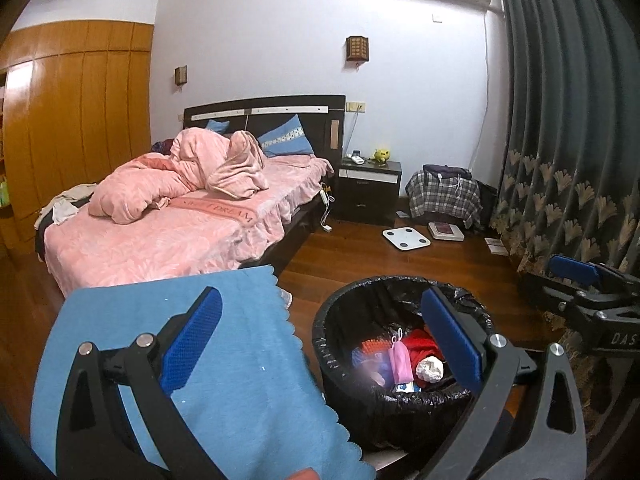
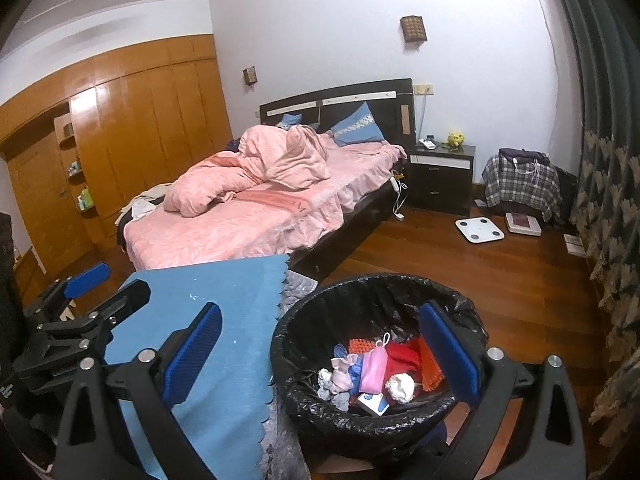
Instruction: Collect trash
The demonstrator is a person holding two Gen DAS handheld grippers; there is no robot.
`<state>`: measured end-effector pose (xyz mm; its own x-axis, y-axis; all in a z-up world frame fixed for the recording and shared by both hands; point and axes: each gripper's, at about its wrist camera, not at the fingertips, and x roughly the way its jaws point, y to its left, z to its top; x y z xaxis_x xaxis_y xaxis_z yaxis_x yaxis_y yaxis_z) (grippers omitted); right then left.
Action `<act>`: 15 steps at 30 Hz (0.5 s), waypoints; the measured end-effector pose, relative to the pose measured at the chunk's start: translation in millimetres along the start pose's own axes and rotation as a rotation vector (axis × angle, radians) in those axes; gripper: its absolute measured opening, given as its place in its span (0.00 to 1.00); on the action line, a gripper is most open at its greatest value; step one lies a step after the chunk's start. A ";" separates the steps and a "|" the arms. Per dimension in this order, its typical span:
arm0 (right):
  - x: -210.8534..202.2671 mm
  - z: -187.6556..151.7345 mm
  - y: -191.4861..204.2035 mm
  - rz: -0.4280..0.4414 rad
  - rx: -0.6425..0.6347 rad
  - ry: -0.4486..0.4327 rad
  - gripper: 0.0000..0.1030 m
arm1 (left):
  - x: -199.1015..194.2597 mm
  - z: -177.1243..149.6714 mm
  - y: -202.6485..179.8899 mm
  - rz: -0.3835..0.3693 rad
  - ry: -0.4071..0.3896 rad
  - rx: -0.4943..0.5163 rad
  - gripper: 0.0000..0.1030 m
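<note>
Both my tools, left (image 1: 320,344) and right (image 2: 320,350), hung released and empty over the bin (image 2: 320,412), which stood just ahead beside the blue cloth (image 2: 224,320); the trash (image 2: 376,368) lay inside it.

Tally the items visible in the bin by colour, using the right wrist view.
In the bin, some pieces overlap, so counts are approximate:
Pink: 2, pouch and small cloth
Red: 1, cloth
Orange: 2, mesh pieces
White: 1, crumpled paper
Blue-and-white: 1, box
Total: 7
</note>
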<state>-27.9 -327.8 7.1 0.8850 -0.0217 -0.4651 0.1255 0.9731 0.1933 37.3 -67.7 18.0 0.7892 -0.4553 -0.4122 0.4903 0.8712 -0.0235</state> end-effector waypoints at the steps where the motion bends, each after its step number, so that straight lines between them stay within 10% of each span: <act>1: -1.1 -0.6 1.8 0.002 -0.003 -0.001 0.94 | -3.3 -0.2 0.8 0.002 -0.002 -0.001 0.94; 15: -11.1 -2.6 14.4 0.019 -0.030 -0.007 0.94 | -25.0 -3.5 5.9 0.018 -0.013 -0.011 0.94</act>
<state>-37.1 -313.0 12.8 0.8900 -0.0048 -0.4559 0.0955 0.9797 0.1761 19.1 -50.5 24.9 0.8025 -0.4417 -0.4011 0.4720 0.8812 -0.0259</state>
